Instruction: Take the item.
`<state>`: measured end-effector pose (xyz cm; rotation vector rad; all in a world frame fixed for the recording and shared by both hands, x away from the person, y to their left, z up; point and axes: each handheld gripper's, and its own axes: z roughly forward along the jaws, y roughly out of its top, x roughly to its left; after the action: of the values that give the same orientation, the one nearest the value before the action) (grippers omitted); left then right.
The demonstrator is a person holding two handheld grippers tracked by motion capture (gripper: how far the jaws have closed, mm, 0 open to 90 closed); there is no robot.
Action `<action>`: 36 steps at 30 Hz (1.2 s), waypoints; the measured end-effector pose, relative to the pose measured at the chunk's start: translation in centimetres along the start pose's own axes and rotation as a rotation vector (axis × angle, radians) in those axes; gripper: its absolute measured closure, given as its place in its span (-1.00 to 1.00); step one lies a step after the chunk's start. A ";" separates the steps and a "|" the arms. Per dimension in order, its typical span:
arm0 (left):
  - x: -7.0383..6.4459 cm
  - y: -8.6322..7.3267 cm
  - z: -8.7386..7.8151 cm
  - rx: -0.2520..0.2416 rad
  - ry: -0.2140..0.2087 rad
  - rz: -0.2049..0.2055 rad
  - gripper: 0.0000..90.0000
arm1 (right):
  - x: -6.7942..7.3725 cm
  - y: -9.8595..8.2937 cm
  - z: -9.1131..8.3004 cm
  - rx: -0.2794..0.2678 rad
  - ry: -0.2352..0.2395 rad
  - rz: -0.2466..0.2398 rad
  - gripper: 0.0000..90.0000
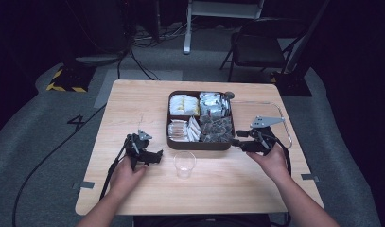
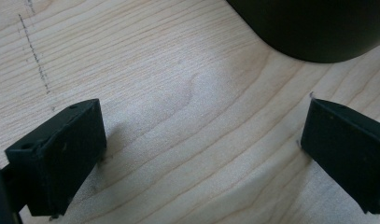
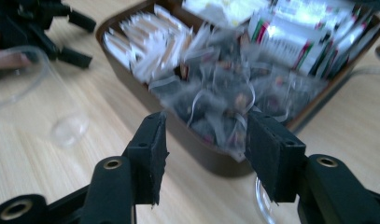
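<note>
Here the wooden worktop point(image 1: 133, 104) carries a dark compartmented tray point(image 1: 199, 144) of sachets, and everything else is best placed against that tray. Its near right compartment holds a heap of dark tea bags point(image 1: 217, 128); white sachets point(image 1: 184, 128) fill the near left one, with yellowish and silvery packets behind. A clear plastic cup point(image 1: 184, 163) stands upright just in front of the tray's near wall, apart from it.

The right gripper point(image 1: 237, 142) sits at the tray's near right corner, aimed at the tea bags point(image 3: 215, 107); its jaws stand moderately apart with nothing between them. The left gripper point(image 1: 158, 155) rests off the tray's near left corner, beside the cup, jaws spread wide over bare wood and holding nothing.

The step in hand looks like the reach for a tea bag, apparently meant for the cup. Next, the right gripper would need to rise over the tray wall, dip into the heap and close on a single bag without dragging its neighbours, while the left could steady the light cup.
</note>
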<state>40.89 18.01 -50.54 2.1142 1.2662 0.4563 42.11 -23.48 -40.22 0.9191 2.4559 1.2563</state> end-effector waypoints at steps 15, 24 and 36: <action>0.2 0.1 0.1 0.003 0.005 -0.001 -0.99 | -0.9 5.3 2.8 -0.035 -0.044 0.038 0.11; 0.2 0.2 0.1 0.003 0.005 -0.004 -0.99 | -2.0 8.3 6.4 0.002 -0.034 0.021 0.18; 0.2 0.2 0.1 0.002 0.005 -0.004 -0.99 | -2.7 11.4 10.0 0.038 -0.041 0.011 0.31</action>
<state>41.17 18.08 -50.53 2.1131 1.2741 0.4586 53.74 -13.79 -37.43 0.9602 2.4543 1.1860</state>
